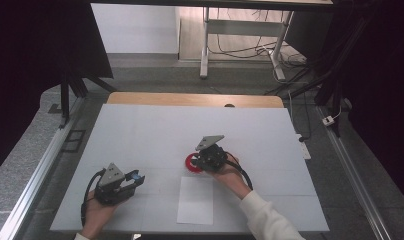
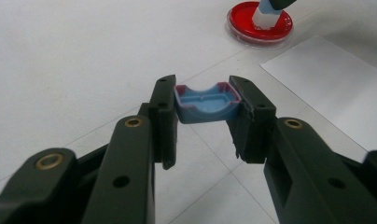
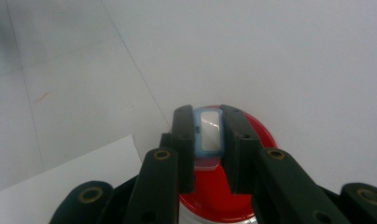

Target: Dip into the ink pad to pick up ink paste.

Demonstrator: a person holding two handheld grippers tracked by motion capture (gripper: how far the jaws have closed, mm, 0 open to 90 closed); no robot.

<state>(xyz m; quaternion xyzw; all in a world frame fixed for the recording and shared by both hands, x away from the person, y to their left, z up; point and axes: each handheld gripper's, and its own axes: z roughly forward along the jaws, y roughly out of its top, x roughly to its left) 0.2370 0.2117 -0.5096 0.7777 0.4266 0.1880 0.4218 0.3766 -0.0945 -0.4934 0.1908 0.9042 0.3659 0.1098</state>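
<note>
High view: a person's two hands come in from the near edge of the white desk (image 1: 140, 130). The left gripper (image 1: 132, 180) lies near the left corner, a small blue piece at its tip. The right gripper (image 1: 202, 159) sits over a red dish (image 1: 191, 162) near the middle of the desk. A white sheet of paper (image 1: 195, 200) lies just near of the dish.

Left gripper view: the jaws stand partly closed and clamp a blue cap (image 2: 205, 103), a shallow open tray shape with reddish edges, held clear above the desk. The red dish (image 2: 240, 21) is at far right, a blue-and-white block (image 2: 266, 11) standing in it. The paper (image 2: 336, 79) lies to the right.

Right gripper view: the jaws are closed narrowly on the blue-and-white block (image 3: 210, 133), which is upright over the red dish (image 3: 214, 196). Whether it touches the dish cannot be told. The paper (image 3: 60, 186) lies at near left.
</note>
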